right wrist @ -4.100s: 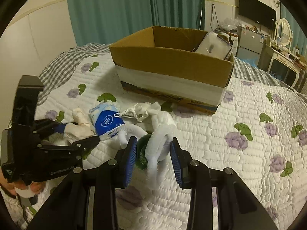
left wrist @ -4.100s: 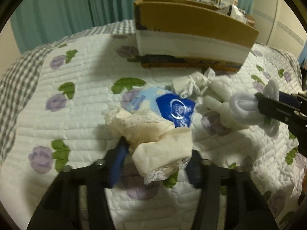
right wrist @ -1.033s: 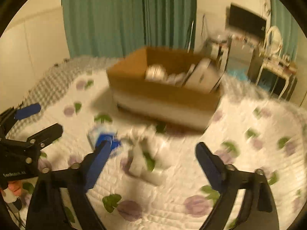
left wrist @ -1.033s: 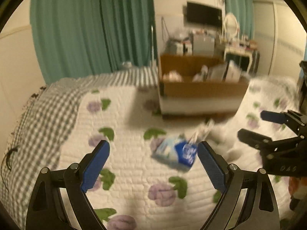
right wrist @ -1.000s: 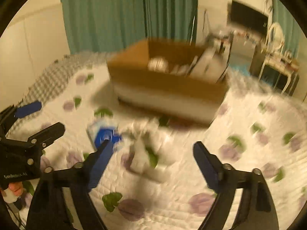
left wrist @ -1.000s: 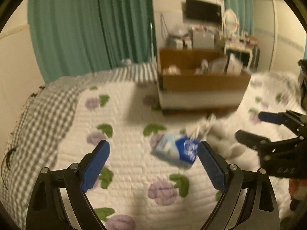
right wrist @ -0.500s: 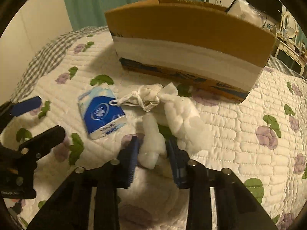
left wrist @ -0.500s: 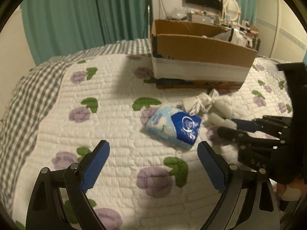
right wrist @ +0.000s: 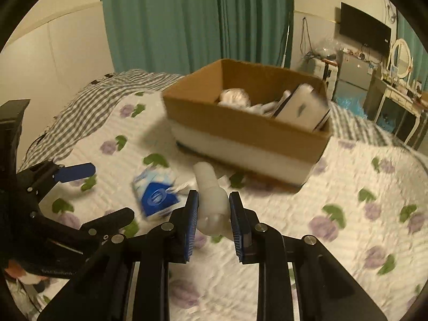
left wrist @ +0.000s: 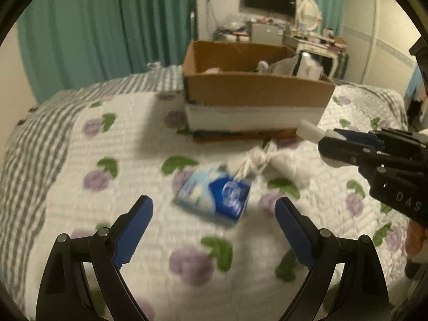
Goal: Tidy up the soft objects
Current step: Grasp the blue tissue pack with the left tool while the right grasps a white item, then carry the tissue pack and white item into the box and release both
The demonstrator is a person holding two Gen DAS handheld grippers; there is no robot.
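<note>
My right gripper is shut on a white soft roll and holds it above the quilt, in front of the cardboard box. In the left wrist view the right gripper shows at the right with the roll's white end sticking out. My left gripper is open and empty above a blue tissue pack. A knotted white cloth bundle lies just beyond the pack. The box holds several soft items.
The bed has a white quilt with purple flowers and a grey checked edge. Teal curtains hang behind. A desk, mirror and TV stand at the far right.
My right gripper has lifted the white roll off the quilt and risen toward the box. My left gripper stays open and has tilted up over the tissue pack.
</note>
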